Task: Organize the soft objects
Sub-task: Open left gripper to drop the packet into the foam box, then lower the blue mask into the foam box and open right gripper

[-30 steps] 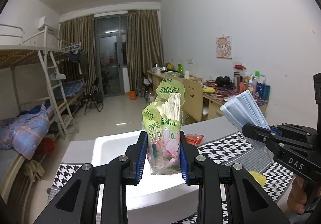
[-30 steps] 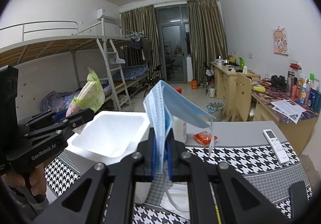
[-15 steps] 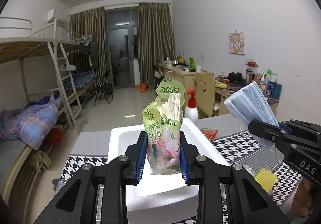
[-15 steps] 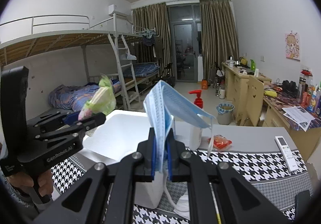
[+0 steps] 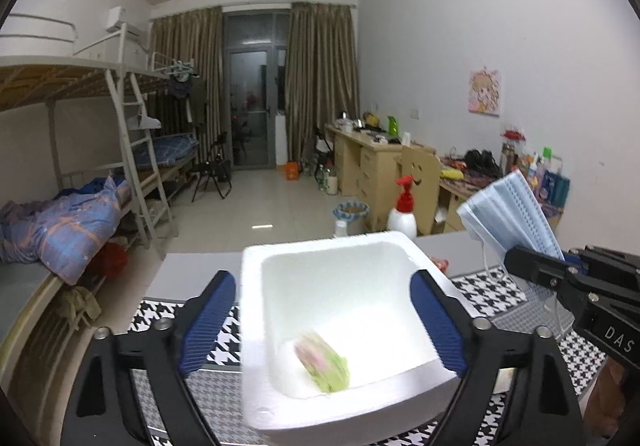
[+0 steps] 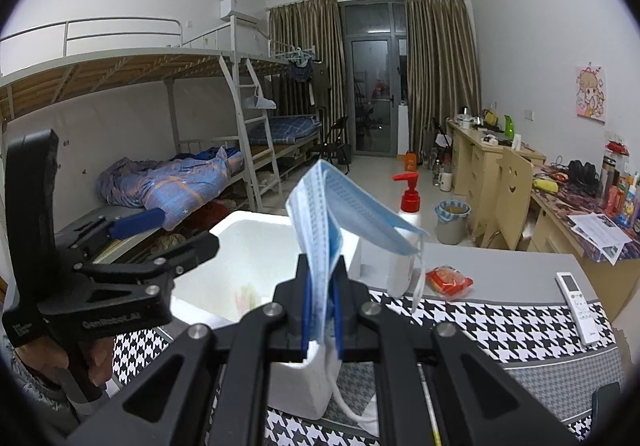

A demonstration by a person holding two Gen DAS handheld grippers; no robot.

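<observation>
A green and pink packet (image 5: pixel 323 365), blurred in the left wrist view, is seen inside the white foam box (image 5: pixel 400 250), low against the box's near wall. Above the box the left hand-held gripper (image 5: pixel 322 322) is held with its jaws opening; the blue pads (image 5: pixel 208 320) are spread wide to either side of the box's hollow and nothing is pressed between them. To the right of the box, a folded stack of blue face masks (image 6: pixel 320 230) is pinched upright by the right hand-held gripper (image 6: pixel 320 312), whose jaws are pressed together on the stack; the white ear loops are left hanging below and beside it. The box is set on a counter (image 6: pixel 500 266) partly covered by a black-and-white houndstooth cloth (image 6: pixel 500 322). Just behind the box's far right corner a white pump bottle with a red top (image 6: pixel 408 230) is stood, and beyond that a small red packet (image 6: pixel 448 280) is laid on the grey surface. Well to the right of the box, near the counter's edge, a white remote control (image 6: pixel 576 306) is laid. Part of a hand (image 6: pixel 96 366) is seen on the left gripper's handle.
</observation>
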